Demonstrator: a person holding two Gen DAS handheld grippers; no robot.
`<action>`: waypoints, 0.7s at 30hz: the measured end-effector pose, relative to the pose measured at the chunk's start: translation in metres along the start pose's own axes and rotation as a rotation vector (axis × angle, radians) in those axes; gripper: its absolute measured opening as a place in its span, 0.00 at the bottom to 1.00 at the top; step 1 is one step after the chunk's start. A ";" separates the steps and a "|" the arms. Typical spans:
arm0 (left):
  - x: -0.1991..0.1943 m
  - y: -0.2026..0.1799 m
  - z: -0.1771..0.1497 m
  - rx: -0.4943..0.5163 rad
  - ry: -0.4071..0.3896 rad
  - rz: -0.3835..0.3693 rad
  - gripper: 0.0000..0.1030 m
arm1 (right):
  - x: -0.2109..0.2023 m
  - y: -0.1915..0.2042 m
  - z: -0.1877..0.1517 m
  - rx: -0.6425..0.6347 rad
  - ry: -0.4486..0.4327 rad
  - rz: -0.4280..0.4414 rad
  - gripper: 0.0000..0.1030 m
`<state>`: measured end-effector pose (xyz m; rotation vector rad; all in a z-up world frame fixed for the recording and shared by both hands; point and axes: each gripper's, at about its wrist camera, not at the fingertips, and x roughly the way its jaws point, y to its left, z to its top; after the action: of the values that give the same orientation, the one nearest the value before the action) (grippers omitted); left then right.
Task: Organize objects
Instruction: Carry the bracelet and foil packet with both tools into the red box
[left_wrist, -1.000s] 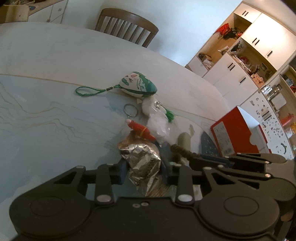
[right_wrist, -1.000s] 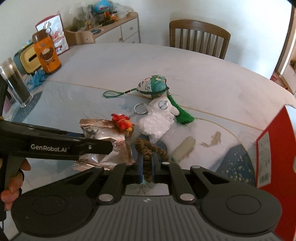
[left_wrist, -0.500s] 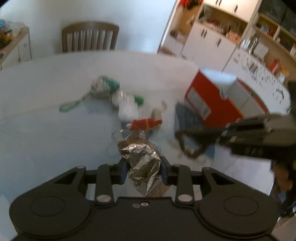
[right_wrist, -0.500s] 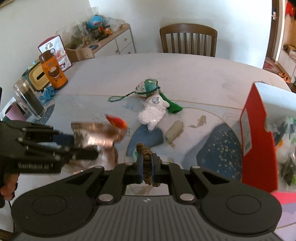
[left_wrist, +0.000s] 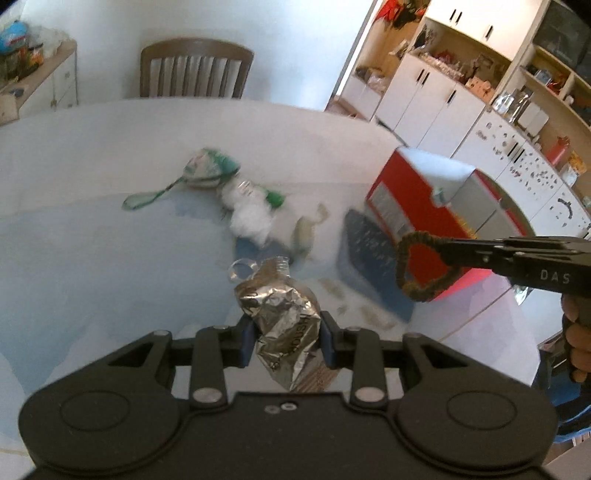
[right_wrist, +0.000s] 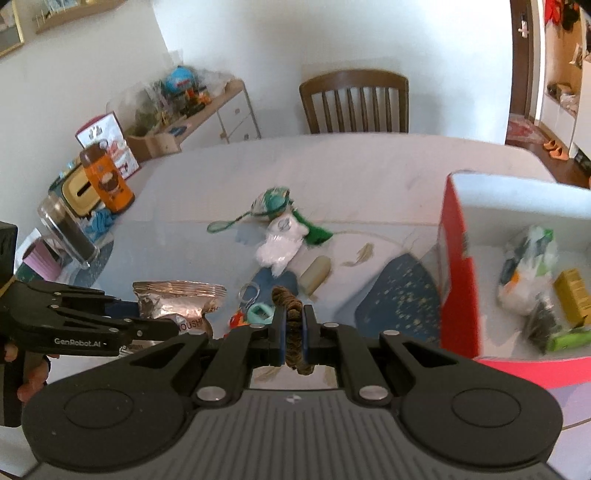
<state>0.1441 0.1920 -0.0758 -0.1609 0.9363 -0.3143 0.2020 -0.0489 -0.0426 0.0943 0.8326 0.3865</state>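
My left gripper is shut on a crumpled silver foil snack bag, held above the table. The right wrist view has the same bag at the lower left. A brown hair-tie loop is pinched in my right gripper; from the left wrist it hangs as a loop in front of the open red box. On the table lie a green-and-white pouch, a white plush charm, a beige stick and a keyring with a red and teal charm.
The red box at the right holds a plastic bag, a yellow carton and a green packet. An orange bottle and a glass jar stand at the table's left edge. A wooden chair is behind the table.
Both grippers have risen from the table with the bag and the hair tie. Both views have swung right, bringing the red box and its inside into sight.
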 end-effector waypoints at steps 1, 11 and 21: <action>-0.002 -0.007 0.004 0.006 -0.014 -0.008 0.32 | -0.005 -0.004 0.002 -0.002 -0.012 -0.004 0.07; 0.005 -0.088 0.049 0.091 -0.091 -0.072 0.32 | -0.049 -0.066 0.022 0.000 -0.098 -0.049 0.07; 0.044 -0.172 0.078 0.159 -0.096 -0.125 0.32 | -0.078 -0.147 0.028 0.021 -0.134 -0.128 0.07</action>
<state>0.1980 0.0152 -0.0178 -0.0874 0.8039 -0.4907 0.2192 -0.2117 -0.0028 0.0844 0.7066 0.2479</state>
